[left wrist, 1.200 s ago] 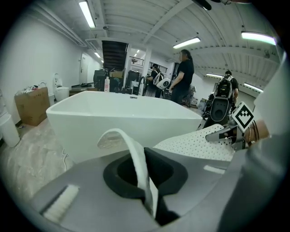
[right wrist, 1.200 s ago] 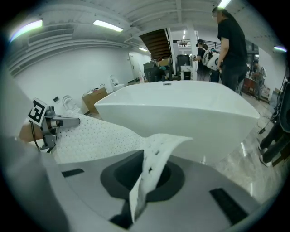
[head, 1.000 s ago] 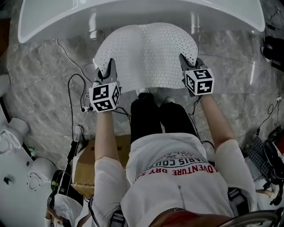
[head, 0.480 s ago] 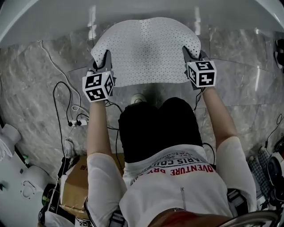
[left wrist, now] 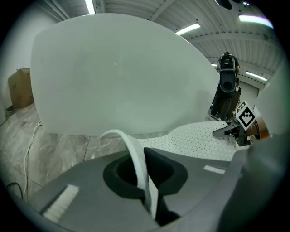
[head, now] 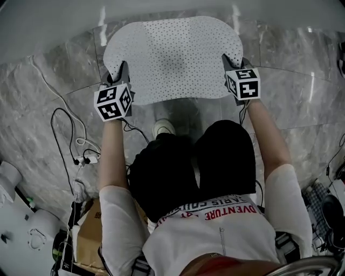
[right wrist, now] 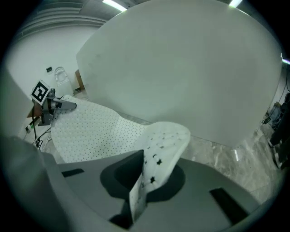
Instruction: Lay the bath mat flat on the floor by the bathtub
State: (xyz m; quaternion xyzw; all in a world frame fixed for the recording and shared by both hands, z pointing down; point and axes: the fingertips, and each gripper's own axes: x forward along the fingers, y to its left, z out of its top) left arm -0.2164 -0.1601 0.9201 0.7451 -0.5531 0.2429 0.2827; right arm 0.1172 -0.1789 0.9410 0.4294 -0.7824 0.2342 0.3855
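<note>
A white perforated bath mat (head: 172, 56) is spread out over the marble floor, just in front of the white bathtub (head: 161, 11). My left gripper (head: 119, 75) is shut on the mat's near left corner, whose edge (left wrist: 136, 156) curls up between the jaws. My right gripper (head: 232, 62) is shut on the near right corner, and that flap (right wrist: 161, 149) bends upward out of the jaws. In the left gripper view the mat (left wrist: 204, 140) stretches toward the other gripper (left wrist: 242, 122). The tub wall (right wrist: 190, 68) fills the right gripper view.
The person's dark trousers (head: 183, 167) and a white shoe (head: 163, 128) are just behind the mat. White cables (head: 64, 124) trail over the floor at left. A cardboard box (head: 89, 226) and white fixtures (head: 21, 215) sit at lower left; dark gear (head: 329, 205) at right.
Both grippers have carried the mat forward and down toward the tub. The mat has spread flatter, and the person has bent lower with knees forward.
</note>
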